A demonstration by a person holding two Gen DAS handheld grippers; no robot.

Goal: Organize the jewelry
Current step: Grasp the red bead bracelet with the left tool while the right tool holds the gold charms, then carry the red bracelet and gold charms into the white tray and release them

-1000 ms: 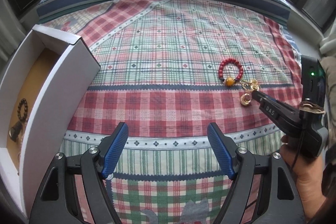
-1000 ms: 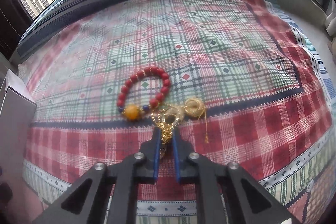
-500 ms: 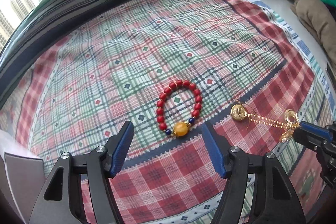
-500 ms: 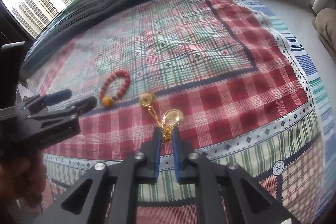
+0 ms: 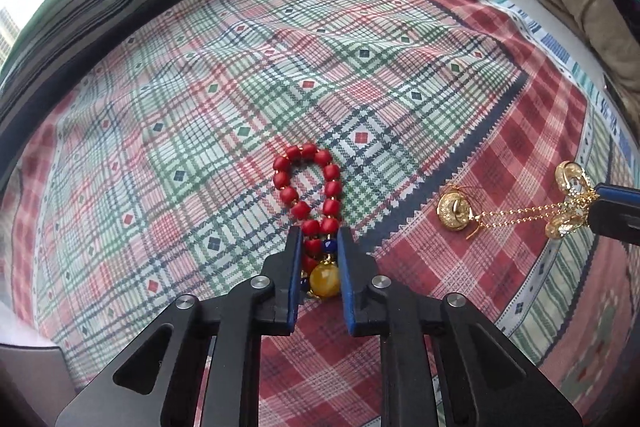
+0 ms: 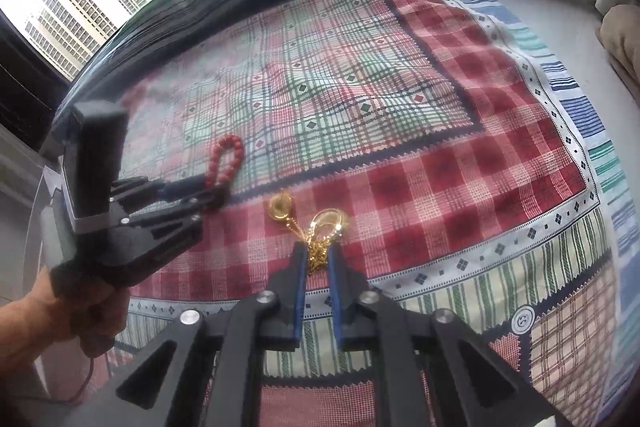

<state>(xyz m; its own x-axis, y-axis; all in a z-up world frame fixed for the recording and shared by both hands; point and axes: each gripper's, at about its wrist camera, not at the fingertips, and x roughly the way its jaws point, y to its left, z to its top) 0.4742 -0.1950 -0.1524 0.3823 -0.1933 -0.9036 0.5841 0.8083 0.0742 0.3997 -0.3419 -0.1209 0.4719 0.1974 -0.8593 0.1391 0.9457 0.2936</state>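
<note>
A red bead bracelet [image 5: 280, 179] with an amber bead [image 5: 325, 281] lies on the plaid cloth [image 5: 240, 75], squeezed into a narrow loop. My left gripper [image 5: 318, 233] is closing on its near end, and both blue pads press the beads. The right wrist view shows that left gripper [image 6: 218, 191] at the left, on the bracelet [image 6: 228, 159]. My right gripper [image 6: 317, 247] is shut on a gold chain [image 6: 318, 257] carrying a gold ring [image 6: 330, 221] and a gold disc [image 6: 280, 207] that rests on the cloth. The same disc [image 5: 454, 213] trails from the right gripper's tip at the right edge of the left wrist view.
The cloth's striped border [image 6: 580, 131] runs along the right. A beige bundle of fabric [image 5: 580, 7] lies at the far right. A grey box corner [image 5: 28, 379] shows at the lower left. A hand [image 6: 80, 311] grasps the left gripper's handle. A window ledge runs behind.
My left gripper swung from the white box over to the red bracelet, came down and closed on it. My right gripper drew the gold chain away from the bracelet.
</note>
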